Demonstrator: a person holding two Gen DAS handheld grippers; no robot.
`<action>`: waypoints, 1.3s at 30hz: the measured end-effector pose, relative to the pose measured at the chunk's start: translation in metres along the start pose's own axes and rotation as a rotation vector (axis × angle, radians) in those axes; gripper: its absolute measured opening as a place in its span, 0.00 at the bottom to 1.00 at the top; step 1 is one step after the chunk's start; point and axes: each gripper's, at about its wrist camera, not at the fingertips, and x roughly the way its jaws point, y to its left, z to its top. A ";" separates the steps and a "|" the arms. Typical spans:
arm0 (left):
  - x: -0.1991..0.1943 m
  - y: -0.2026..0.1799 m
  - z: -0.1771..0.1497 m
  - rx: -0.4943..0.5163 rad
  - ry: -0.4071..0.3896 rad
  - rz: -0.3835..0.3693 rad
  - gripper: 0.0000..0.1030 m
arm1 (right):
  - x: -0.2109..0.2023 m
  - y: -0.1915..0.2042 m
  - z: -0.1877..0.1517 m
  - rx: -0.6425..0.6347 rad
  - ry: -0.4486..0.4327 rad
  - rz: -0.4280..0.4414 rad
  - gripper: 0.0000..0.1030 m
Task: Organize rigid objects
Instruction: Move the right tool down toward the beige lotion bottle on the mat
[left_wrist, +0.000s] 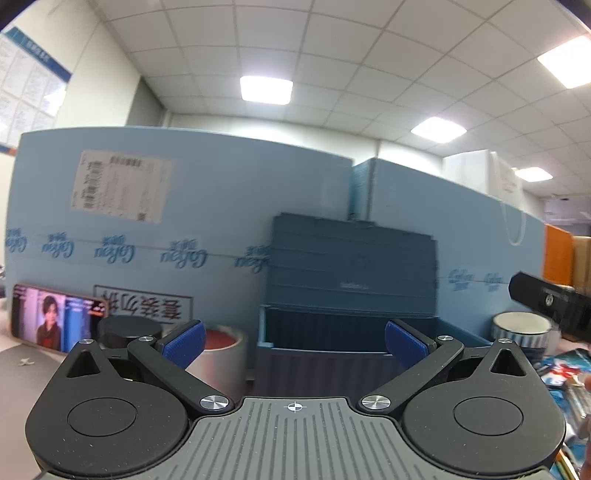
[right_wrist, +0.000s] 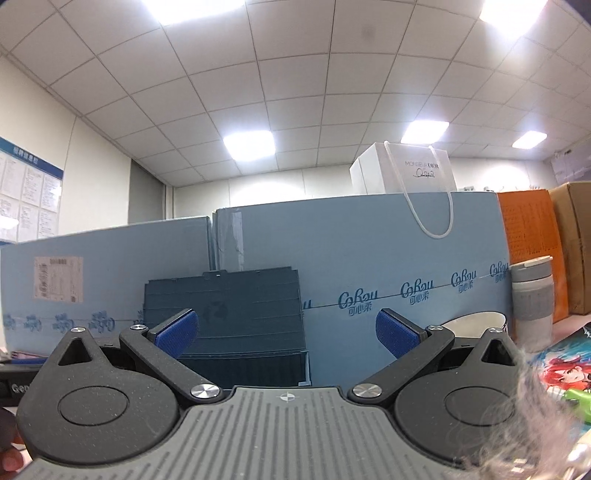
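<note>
A: Left gripper (left_wrist: 294, 339) fingers spread, nothing between them; right gripper (right_wrist: 287, 333) the same.
B: Target?
A: Likely the dark blue ribbed plastic storage box (left_wrist: 332, 343) just ahead, lid propped open to take items.
B: Around it?
A: Silver roll of tape (left_wrist: 221, 350) left, white ceramic bowl (right_wrist: 476, 325) right, light blue cardboard cartons (right_wrist: 369, 251) walling the counter's back.

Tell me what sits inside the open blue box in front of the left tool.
Only the dark ribbed inner back wall of the blue box shows below its raised lid. Its front wall hides the floor, so I cannot tell whether anything lies inside.
</note>
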 end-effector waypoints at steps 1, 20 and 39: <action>-0.002 -0.001 0.000 0.004 -0.009 -0.016 1.00 | -0.003 -0.002 0.002 0.016 -0.006 -0.007 1.00; -0.003 -0.069 0.018 0.103 0.179 -0.308 1.00 | -0.053 -0.089 0.061 0.104 0.155 -0.209 1.00; 0.020 -0.103 0.044 0.026 0.416 -0.539 1.00 | -0.068 -0.166 0.072 0.549 0.570 -0.389 1.00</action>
